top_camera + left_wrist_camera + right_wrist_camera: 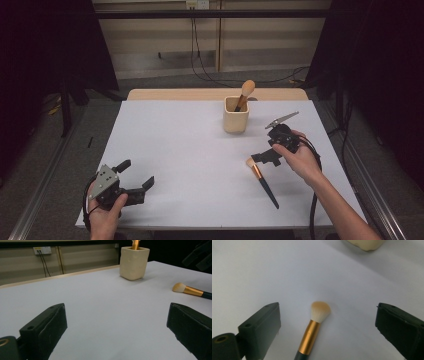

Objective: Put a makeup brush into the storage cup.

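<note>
- We have the right tongs [264, 157] spread wide and hovering over the loose makeup brush [262, 181], which lies flat on the white table [190, 150], bristles toward the cream cup [235, 115].
- In the right gripper view the brush's gold ferrule [309, 337] sits between the jaws, a little nearer the left one, so we'd centre first.
- We'd come straight down and close across the ferrule or upper handle, not the soft bristles [320, 310], which would squash and slip.
- One brush already in the cup [244, 94] leans right; we'd aim for the free side.
- Left tongs [136, 176] rest open and empty near the table's front edge, well clear.
</note>
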Demonstrator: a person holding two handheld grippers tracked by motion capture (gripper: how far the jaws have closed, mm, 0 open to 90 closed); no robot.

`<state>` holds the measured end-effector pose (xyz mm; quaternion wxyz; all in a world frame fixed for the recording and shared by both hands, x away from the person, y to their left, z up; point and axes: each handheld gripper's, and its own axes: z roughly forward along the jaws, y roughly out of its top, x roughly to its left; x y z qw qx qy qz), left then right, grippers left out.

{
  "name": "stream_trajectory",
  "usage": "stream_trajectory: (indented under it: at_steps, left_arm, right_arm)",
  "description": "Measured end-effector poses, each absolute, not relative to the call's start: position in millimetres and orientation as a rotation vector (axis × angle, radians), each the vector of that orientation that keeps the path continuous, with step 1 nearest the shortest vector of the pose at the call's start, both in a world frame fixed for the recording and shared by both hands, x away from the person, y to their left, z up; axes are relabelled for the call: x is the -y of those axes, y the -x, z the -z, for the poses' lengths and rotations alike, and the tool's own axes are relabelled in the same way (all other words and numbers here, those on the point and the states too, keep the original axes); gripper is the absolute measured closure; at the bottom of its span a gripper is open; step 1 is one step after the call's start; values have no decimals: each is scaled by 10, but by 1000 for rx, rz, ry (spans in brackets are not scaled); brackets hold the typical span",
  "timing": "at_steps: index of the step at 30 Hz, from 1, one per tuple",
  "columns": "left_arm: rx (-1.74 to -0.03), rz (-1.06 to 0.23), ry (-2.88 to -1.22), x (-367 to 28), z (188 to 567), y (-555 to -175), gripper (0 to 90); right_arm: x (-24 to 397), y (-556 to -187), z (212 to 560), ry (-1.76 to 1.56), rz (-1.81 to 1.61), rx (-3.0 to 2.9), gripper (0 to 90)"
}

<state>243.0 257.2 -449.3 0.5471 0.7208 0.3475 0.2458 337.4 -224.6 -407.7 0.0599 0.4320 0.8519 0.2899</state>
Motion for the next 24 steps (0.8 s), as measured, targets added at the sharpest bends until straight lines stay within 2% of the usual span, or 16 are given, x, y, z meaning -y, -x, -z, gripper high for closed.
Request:
stream_trajectory:
  at_steps: [24]
  left_arm:
    - [-827, -587, -1717, -2575, 4499, -2434, 29]
  right_arm:
    - [2002, -3433, 4294, -1326, -361, -2839, 87]
